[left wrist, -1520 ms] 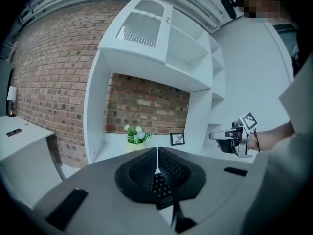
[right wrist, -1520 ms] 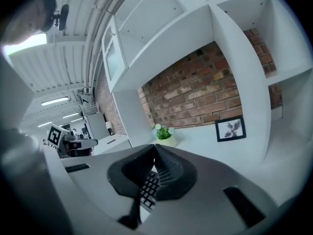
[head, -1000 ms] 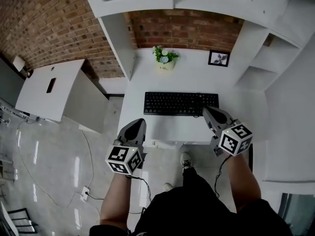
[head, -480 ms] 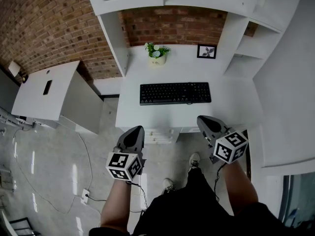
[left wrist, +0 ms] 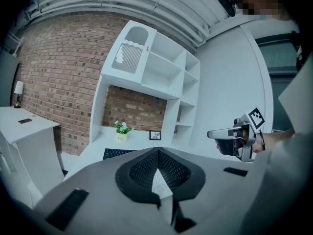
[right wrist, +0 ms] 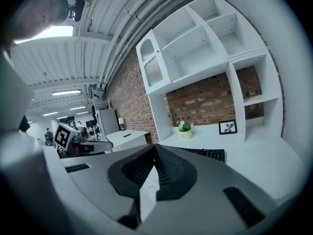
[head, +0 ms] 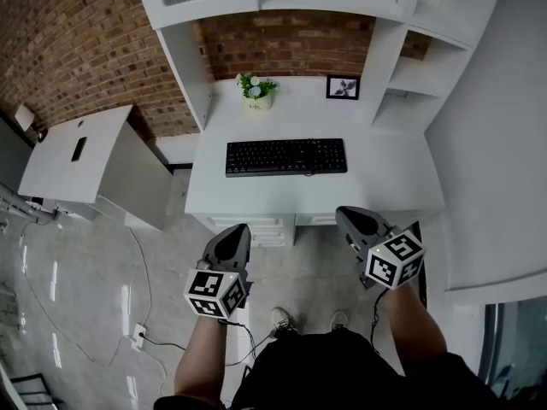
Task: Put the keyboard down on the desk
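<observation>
A black keyboard (head: 286, 156) lies flat across the middle of the white desk (head: 256, 196), and shows again as the keyboard (left wrist: 119, 153) in the left gripper view and the keyboard (right wrist: 208, 153) in the right gripper view. My left gripper (head: 236, 231) hangs over the floor in front of the desk, shut and empty. My right gripper (head: 349, 217) is level with it on the right, near the desk's front edge, also shut with nothing in it. Both are well clear of the keyboard.
A potted plant (head: 254, 90) and a small framed picture (head: 343, 87) stand at the back of the desk against the brick wall. White shelves (head: 410, 75) rise on the right. A second white table (head: 81, 156) with a phone stands to the left. Cables trail on the floor.
Both grippers have drawn back from the desk; the right one was over the keyboard's right end and is now off the front edge. The view has backed away, and the keyboard stays put.
</observation>
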